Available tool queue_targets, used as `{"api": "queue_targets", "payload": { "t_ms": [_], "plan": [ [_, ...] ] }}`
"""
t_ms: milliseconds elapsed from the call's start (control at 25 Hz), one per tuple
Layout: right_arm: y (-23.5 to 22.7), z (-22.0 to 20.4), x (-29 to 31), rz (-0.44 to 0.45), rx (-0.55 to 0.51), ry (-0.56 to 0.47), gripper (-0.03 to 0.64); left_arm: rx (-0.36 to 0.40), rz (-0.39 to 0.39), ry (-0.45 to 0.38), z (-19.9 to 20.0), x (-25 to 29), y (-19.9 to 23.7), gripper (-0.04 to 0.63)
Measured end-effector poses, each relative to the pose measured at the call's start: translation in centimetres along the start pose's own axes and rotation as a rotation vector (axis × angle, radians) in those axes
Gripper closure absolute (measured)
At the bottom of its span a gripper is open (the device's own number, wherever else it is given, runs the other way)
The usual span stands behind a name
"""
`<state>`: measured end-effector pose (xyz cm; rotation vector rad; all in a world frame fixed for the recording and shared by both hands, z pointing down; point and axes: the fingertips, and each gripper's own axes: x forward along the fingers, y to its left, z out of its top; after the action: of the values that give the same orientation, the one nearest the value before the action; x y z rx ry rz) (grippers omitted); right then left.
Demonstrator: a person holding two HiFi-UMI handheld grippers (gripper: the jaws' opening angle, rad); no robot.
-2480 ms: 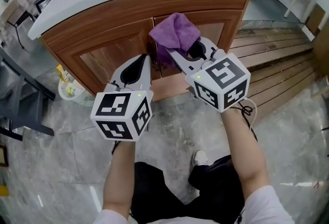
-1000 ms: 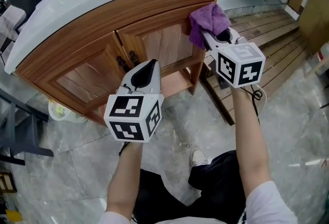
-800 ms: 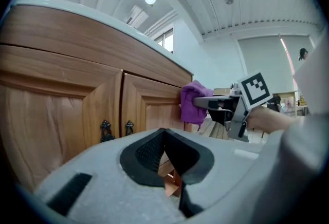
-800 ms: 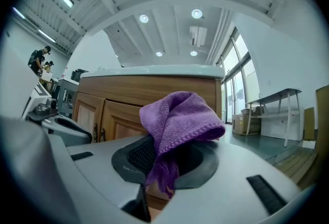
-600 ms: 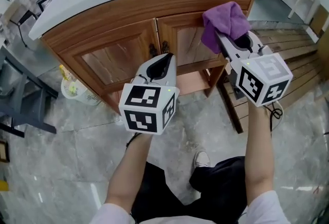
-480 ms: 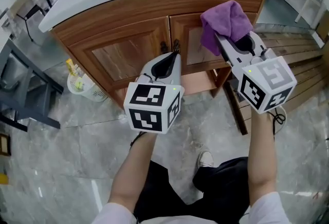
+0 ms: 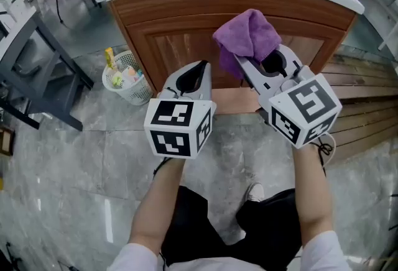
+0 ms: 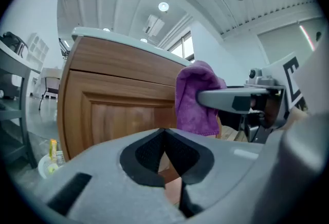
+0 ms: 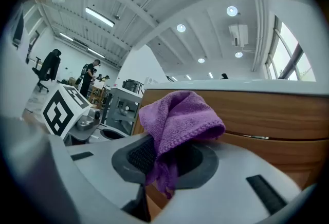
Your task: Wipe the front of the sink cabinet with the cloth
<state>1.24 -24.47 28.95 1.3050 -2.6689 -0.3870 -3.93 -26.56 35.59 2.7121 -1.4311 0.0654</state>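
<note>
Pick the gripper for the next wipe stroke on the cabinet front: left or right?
Right. The right gripper is shut on the purple cloth, held up near the cabinet front. The left gripper is shut and empty, so it would likely have to take the cloth first.

The tongs [image 9: 160,165] pinch cloth [image 9: 177,115] (purple).

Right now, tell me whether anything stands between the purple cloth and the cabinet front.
Nothing visible does. The right gripper holds the purple cloth close to the cabinet front with nothing between them. The left gripper, shut and empty, sits to its left; the wastebasket stands aside on the floor.
</note>
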Motion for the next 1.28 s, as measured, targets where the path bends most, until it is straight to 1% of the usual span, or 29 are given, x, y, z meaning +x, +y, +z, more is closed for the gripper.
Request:
{"api": "queue_targets", "payload": {
  "t_ms": [160, 480, 560, 680, 760, 880, 1000, 1120, 1280],
  "plan": [
    [3.9, -0.4, 2.6, 0.095, -0.014, 0.001, 0.545, -0.014, 0.067, 0.006, -0.8, -2.2, 3.0, 0.591],
    [10.4, -1.6, 8.1, 0.215, 0.003, -0.013, 0.545, -0.036, 0.200, 0.030, -2.8, -6.3, 8.3, 0.591],
    [12.0, -2.2, 9.5, 0.248, 0.004, -0.012, 0.545, -0.035, 0.231, 0.040, -3.3, -7.4, 9.3, 0.591],
    [14.3, -3.3, 11.9, 0.299, 0.007, -0.011, 0.545, -0.026, 0.299, 0.053, -3.9, -9.3, 11.2, 0.591],
    [15.2, -4.3, 13.4, 0.312, 0.008, -0.003, 0.545, -0.024, 0.330, 0.062, -4.3, -10.3, 12.3, 0.591],
    [15.7, -5.3, 15.0, 0.307, 0.003, 0.012, 0.545, -0.028, 0.356, 0.072, -4.8, -11.2, 13.2, 0.591],
    [16.0, -5.9, 15.8, 0.305, 0.007, 0.020, 0.545, -0.022, 0.365, 0.083, -5.0, -11.6, 13.4, 0.591],
    [16.0, -6.0, 15.9, 0.307, 0.004, 0.019, 0.545, -0.014, 0.356, 0.083, -4.9, -11.4, 13.3, 0.591],
    [15.0, -5.9, 15.1, 0.289, 0.008, 0.021, 0.545, -0.015, 0.334, 0.074, -4.4, -10.7, 12.8, 0.591]
  ]
}}
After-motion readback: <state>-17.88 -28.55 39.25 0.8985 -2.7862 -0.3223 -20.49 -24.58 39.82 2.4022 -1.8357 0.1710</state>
